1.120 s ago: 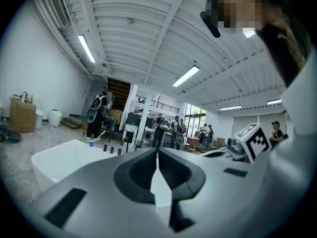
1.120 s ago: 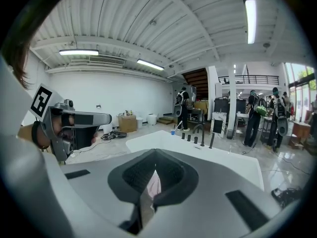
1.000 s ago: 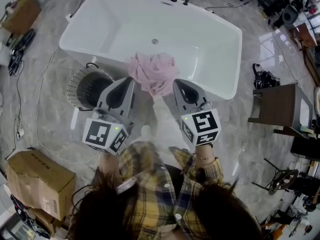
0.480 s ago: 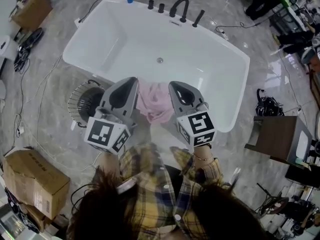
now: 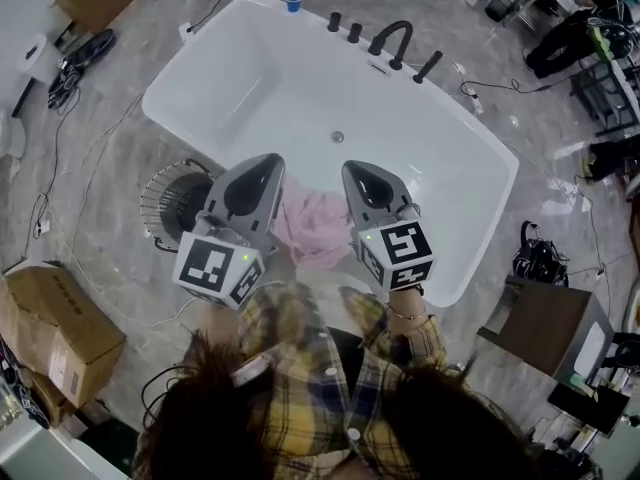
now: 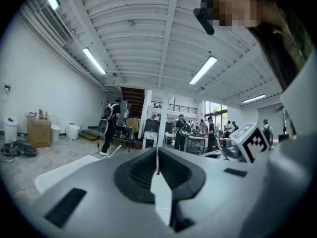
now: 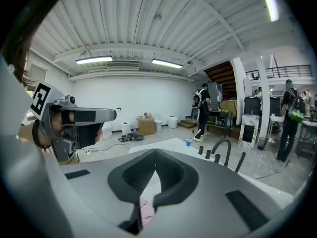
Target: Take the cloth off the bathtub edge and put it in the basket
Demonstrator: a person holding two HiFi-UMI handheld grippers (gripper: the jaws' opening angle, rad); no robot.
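Observation:
A crumpled pink cloth lies on the near edge of the white bathtub. It sits under and between my two grippers, which partly hide it. My left gripper points level over the tub and is shut, with nothing seen between its tips. The right gripper, a little way to the right, is also shut. In the right gripper view a patch of the cloth shows below the closed jaws, not between them. A round wire basket stands on the floor left of the cloth, against the tub.
A black faucet and a blue cup sit on the tub's far rim. A cardboard box is on the floor at near left, a wooden stool at right. Cables trail over the marble floor. People stand far off.
Both grippers moved forward over the tub edge. The cloth, which reached past their tips a second ago, now lies behind and below the tips. Both jaws stayed shut.

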